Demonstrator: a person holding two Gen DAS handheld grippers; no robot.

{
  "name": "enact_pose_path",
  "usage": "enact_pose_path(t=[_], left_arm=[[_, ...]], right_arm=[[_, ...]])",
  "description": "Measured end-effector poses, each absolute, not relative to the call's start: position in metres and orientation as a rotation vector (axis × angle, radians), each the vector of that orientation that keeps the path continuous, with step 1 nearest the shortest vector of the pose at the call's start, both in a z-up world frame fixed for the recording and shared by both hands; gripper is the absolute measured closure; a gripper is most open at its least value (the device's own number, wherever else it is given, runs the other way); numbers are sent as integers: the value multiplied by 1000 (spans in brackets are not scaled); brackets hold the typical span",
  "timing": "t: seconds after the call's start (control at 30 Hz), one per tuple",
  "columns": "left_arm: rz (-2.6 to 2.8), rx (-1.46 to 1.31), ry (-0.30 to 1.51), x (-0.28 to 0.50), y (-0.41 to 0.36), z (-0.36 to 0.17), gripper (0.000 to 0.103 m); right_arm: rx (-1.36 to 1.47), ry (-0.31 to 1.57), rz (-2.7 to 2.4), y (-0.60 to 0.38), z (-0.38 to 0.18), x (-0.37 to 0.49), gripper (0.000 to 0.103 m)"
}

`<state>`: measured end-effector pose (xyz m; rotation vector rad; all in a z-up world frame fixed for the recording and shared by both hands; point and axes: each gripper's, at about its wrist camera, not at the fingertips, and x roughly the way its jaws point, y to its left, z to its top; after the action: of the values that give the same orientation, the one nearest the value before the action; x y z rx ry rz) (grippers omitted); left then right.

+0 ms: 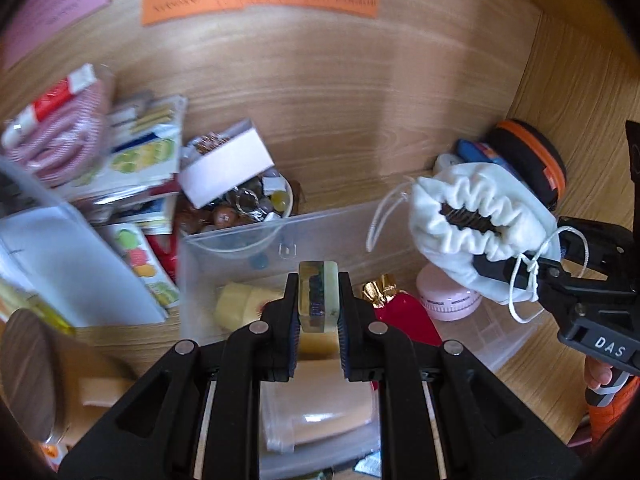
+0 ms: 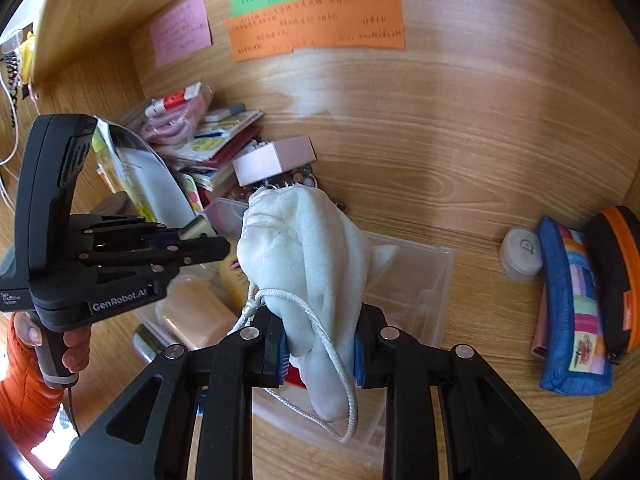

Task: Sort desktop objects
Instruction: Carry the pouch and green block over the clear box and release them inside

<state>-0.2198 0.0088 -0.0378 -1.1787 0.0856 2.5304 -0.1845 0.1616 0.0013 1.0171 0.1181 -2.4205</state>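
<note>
While the clear plastic bin (image 1: 224,264) already held several things, the sorting looked only partly done. Inside or over it lay a yellowish block (image 1: 244,304), a pink round jar (image 1: 448,300), a red piece with a gold foil top (image 1: 404,316) and a peach-coloured container (image 1: 320,412), so some of the clutter had, by my judgement, found its place. The left gripper (image 1: 319,300) was clamped on a small translucent block (image 1: 318,296) with something dark inside it, held just above the bin's middle. The right gripper (image 2: 320,344) was closed on a white drawstring pouch (image 2: 304,264), pinching its lower cloth so that the gathered mouth pointed away toward the left gripper; in the left wrist view the mouth stood partly open with something dark showing inside. The pouch hung above the right part of the bin, its cord (image 2: 340,380) dangling loose. Whether the block was meant for the pouch or the bin could not be told. Plenty remained: a heap of booklets and packets (image 2: 208,144), a pale pink box (image 2: 276,160) atop a bowl of small trinkets (image 1: 256,204), and, well apart on the right, a white round case (image 2: 520,254), a patchwork pencil pouch (image 2: 576,312) and a black-and-orange zip case (image 2: 616,276) stayed on the wooden desk (image 2: 440,152).
</note>
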Motion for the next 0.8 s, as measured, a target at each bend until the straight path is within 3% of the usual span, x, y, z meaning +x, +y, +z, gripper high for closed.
enact_pose_path(t=[0.8], left_arm=[[2389,-1414,285,-260,46,-83,88]], right_arm=[[1170,253,-2350,141,-44,-230,79]])
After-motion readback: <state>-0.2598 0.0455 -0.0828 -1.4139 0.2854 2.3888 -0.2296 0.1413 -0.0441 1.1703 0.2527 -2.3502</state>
